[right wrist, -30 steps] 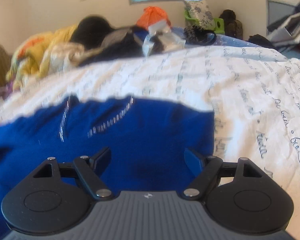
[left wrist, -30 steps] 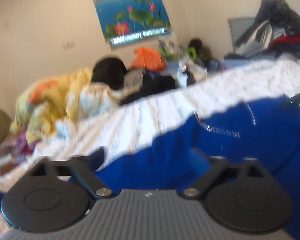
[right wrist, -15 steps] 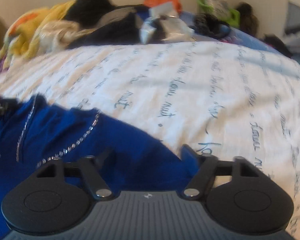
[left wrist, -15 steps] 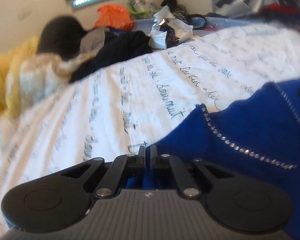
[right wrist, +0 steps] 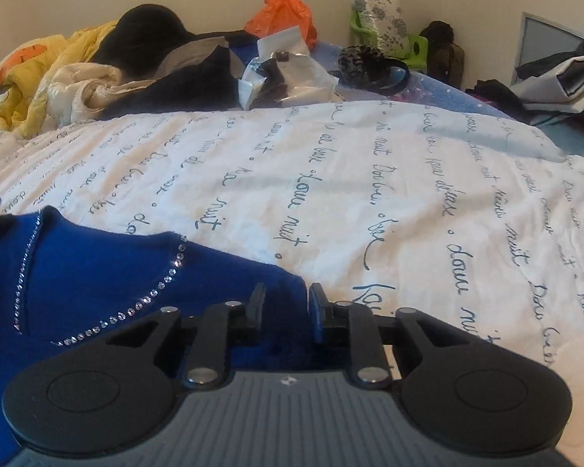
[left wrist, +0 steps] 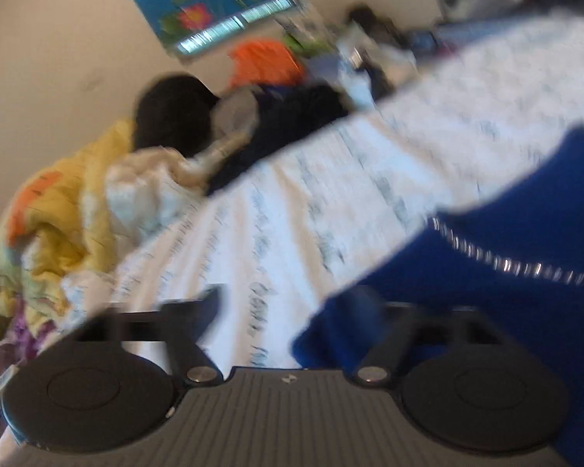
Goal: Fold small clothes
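Observation:
A small blue top with a rhinestone neckline (right wrist: 97,272) lies on a white bedspread with script lettering (right wrist: 370,194). In the right wrist view my right gripper (right wrist: 285,307) has its jaws nearly closed around the top's right shoulder edge, with blue cloth between the pads. In the blurred left wrist view my left gripper (left wrist: 292,311) is open; the blue top (left wrist: 486,264) lies by its right finger, and the left finger (left wrist: 208,303) is over bare bedspread.
A pile of yellow and cream bedding (right wrist: 39,78), dark clothes (right wrist: 183,78), an orange bag (right wrist: 284,15) and plastic wrapping (right wrist: 288,78) lies along the far side of the bed. More clothes are heaped at the right (right wrist: 564,78).
My left gripper opened and let go of the top's edge, and its view swung. My right gripper narrowed from wide open to nearly closed on the top's shoulder.

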Motion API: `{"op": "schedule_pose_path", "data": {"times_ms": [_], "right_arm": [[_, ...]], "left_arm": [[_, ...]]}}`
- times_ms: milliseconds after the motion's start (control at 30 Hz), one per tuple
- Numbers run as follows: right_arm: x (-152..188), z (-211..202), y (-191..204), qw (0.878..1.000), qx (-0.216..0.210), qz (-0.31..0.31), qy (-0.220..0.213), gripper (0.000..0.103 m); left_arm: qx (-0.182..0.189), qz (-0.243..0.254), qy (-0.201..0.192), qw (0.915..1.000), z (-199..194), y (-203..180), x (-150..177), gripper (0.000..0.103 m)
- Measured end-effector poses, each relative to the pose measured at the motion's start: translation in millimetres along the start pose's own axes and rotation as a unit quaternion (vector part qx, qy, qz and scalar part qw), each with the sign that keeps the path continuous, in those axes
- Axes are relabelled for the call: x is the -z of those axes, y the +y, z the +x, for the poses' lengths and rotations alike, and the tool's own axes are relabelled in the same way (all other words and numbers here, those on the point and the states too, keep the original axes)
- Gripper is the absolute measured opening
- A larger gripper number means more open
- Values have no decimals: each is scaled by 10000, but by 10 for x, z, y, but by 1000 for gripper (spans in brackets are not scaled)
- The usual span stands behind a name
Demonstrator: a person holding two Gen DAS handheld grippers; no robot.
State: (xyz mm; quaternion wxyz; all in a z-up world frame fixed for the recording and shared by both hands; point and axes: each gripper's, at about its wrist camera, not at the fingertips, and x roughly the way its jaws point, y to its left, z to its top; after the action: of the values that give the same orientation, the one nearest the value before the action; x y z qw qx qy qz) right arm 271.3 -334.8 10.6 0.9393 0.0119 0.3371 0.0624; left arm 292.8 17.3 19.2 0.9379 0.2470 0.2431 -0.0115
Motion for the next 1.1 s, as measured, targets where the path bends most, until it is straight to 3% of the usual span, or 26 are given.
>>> {"op": "schedule_pose_path", "data": {"times_ms": [67,100,133,233,300,333,367,400,433,467,533,567,600,667,733,767,833,900,933,1000,1100], "right_arm": [[94,-247,155,9988,-391,118,-252,46],[156,-294,286,9981,-562,-49,-258,76],[225,-300,416,9979,-552,-226,-254,87],[420,-101,655,9981,-232,-560,134,87],[555,-58,612,9986,-240,-467,-28,88],[543,-63,593,9990,-231,-391,-18,88],[552,-61,591,9990,-206,-392,-30,88],[549,-56,608,9989,-183,-437,-20,88],[554,-55,618,9988,-176,-462,-12,89],[557,-55,608,9988,-193,-449,-16,89],[567,-65,591,9989,-219,-411,-35,89],[570,-68,599,9989,-197,-429,-44,89],[575,-72,612,9988,-177,-443,-52,89],[580,-80,611,9989,-179,-425,-58,89],[578,-78,612,9989,-183,-418,-60,89],[579,-77,613,9990,-181,-413,-62,89],[581,-76,613,9990,-181,-402,-64,89],[577,-73,610,9990,-182,-398,-64,89],[578,-73,611,9990,-182,-393,-65,89],[578,-74,610,9990,-180,-395,-65,89],[578,-75,611,9990,-184,-392,-65,89]], "left_arm": [[411,-528,-450,9967,-300,55,-13,103],[750,-680,-384,9941,-366,16,-32,102],[1047,-759,-267,9912,-385,-52,-33,94],[1625,-748,629,9819,-167,-384,74,71],[1594,-1292,617,9768,-77,-329,182,86],[1595,-1537,824,9717,33,-248,199,102],[1552,-1795,942,9669,113,-161,208,98],[1354,-1829,943,9692,110,-112,191,93],[1146,-1827,954,9718,72,-58,173,81],[1043,-1913,891,9719,-9,34,177,79],[862,-2317,466,9678,-336,342,273,82],[722,-2641,178,9616,-558,575,360,93],[568,-2965,-48,9533,-741,782,490,101],[-6,-3651,-391,9301,-1100,1293,813,103],[-525,-4376,-421,8967,-1326,1874,1244,103],[-886,-4770,-403,8735,-1399,2138,1467,100],[-1450,-5627,-232,8135,-1472,2721,1936,97],[-1430,-6356,142,7586,-1379,3163,2359,81],[-1349,-6600,263,7385,-1334,3301,2527,72],[-1235,-6811,370,7207,-1273,3438,2699,66],[-976,-6745,474,7302,-1137,3423,2745,65]]}}
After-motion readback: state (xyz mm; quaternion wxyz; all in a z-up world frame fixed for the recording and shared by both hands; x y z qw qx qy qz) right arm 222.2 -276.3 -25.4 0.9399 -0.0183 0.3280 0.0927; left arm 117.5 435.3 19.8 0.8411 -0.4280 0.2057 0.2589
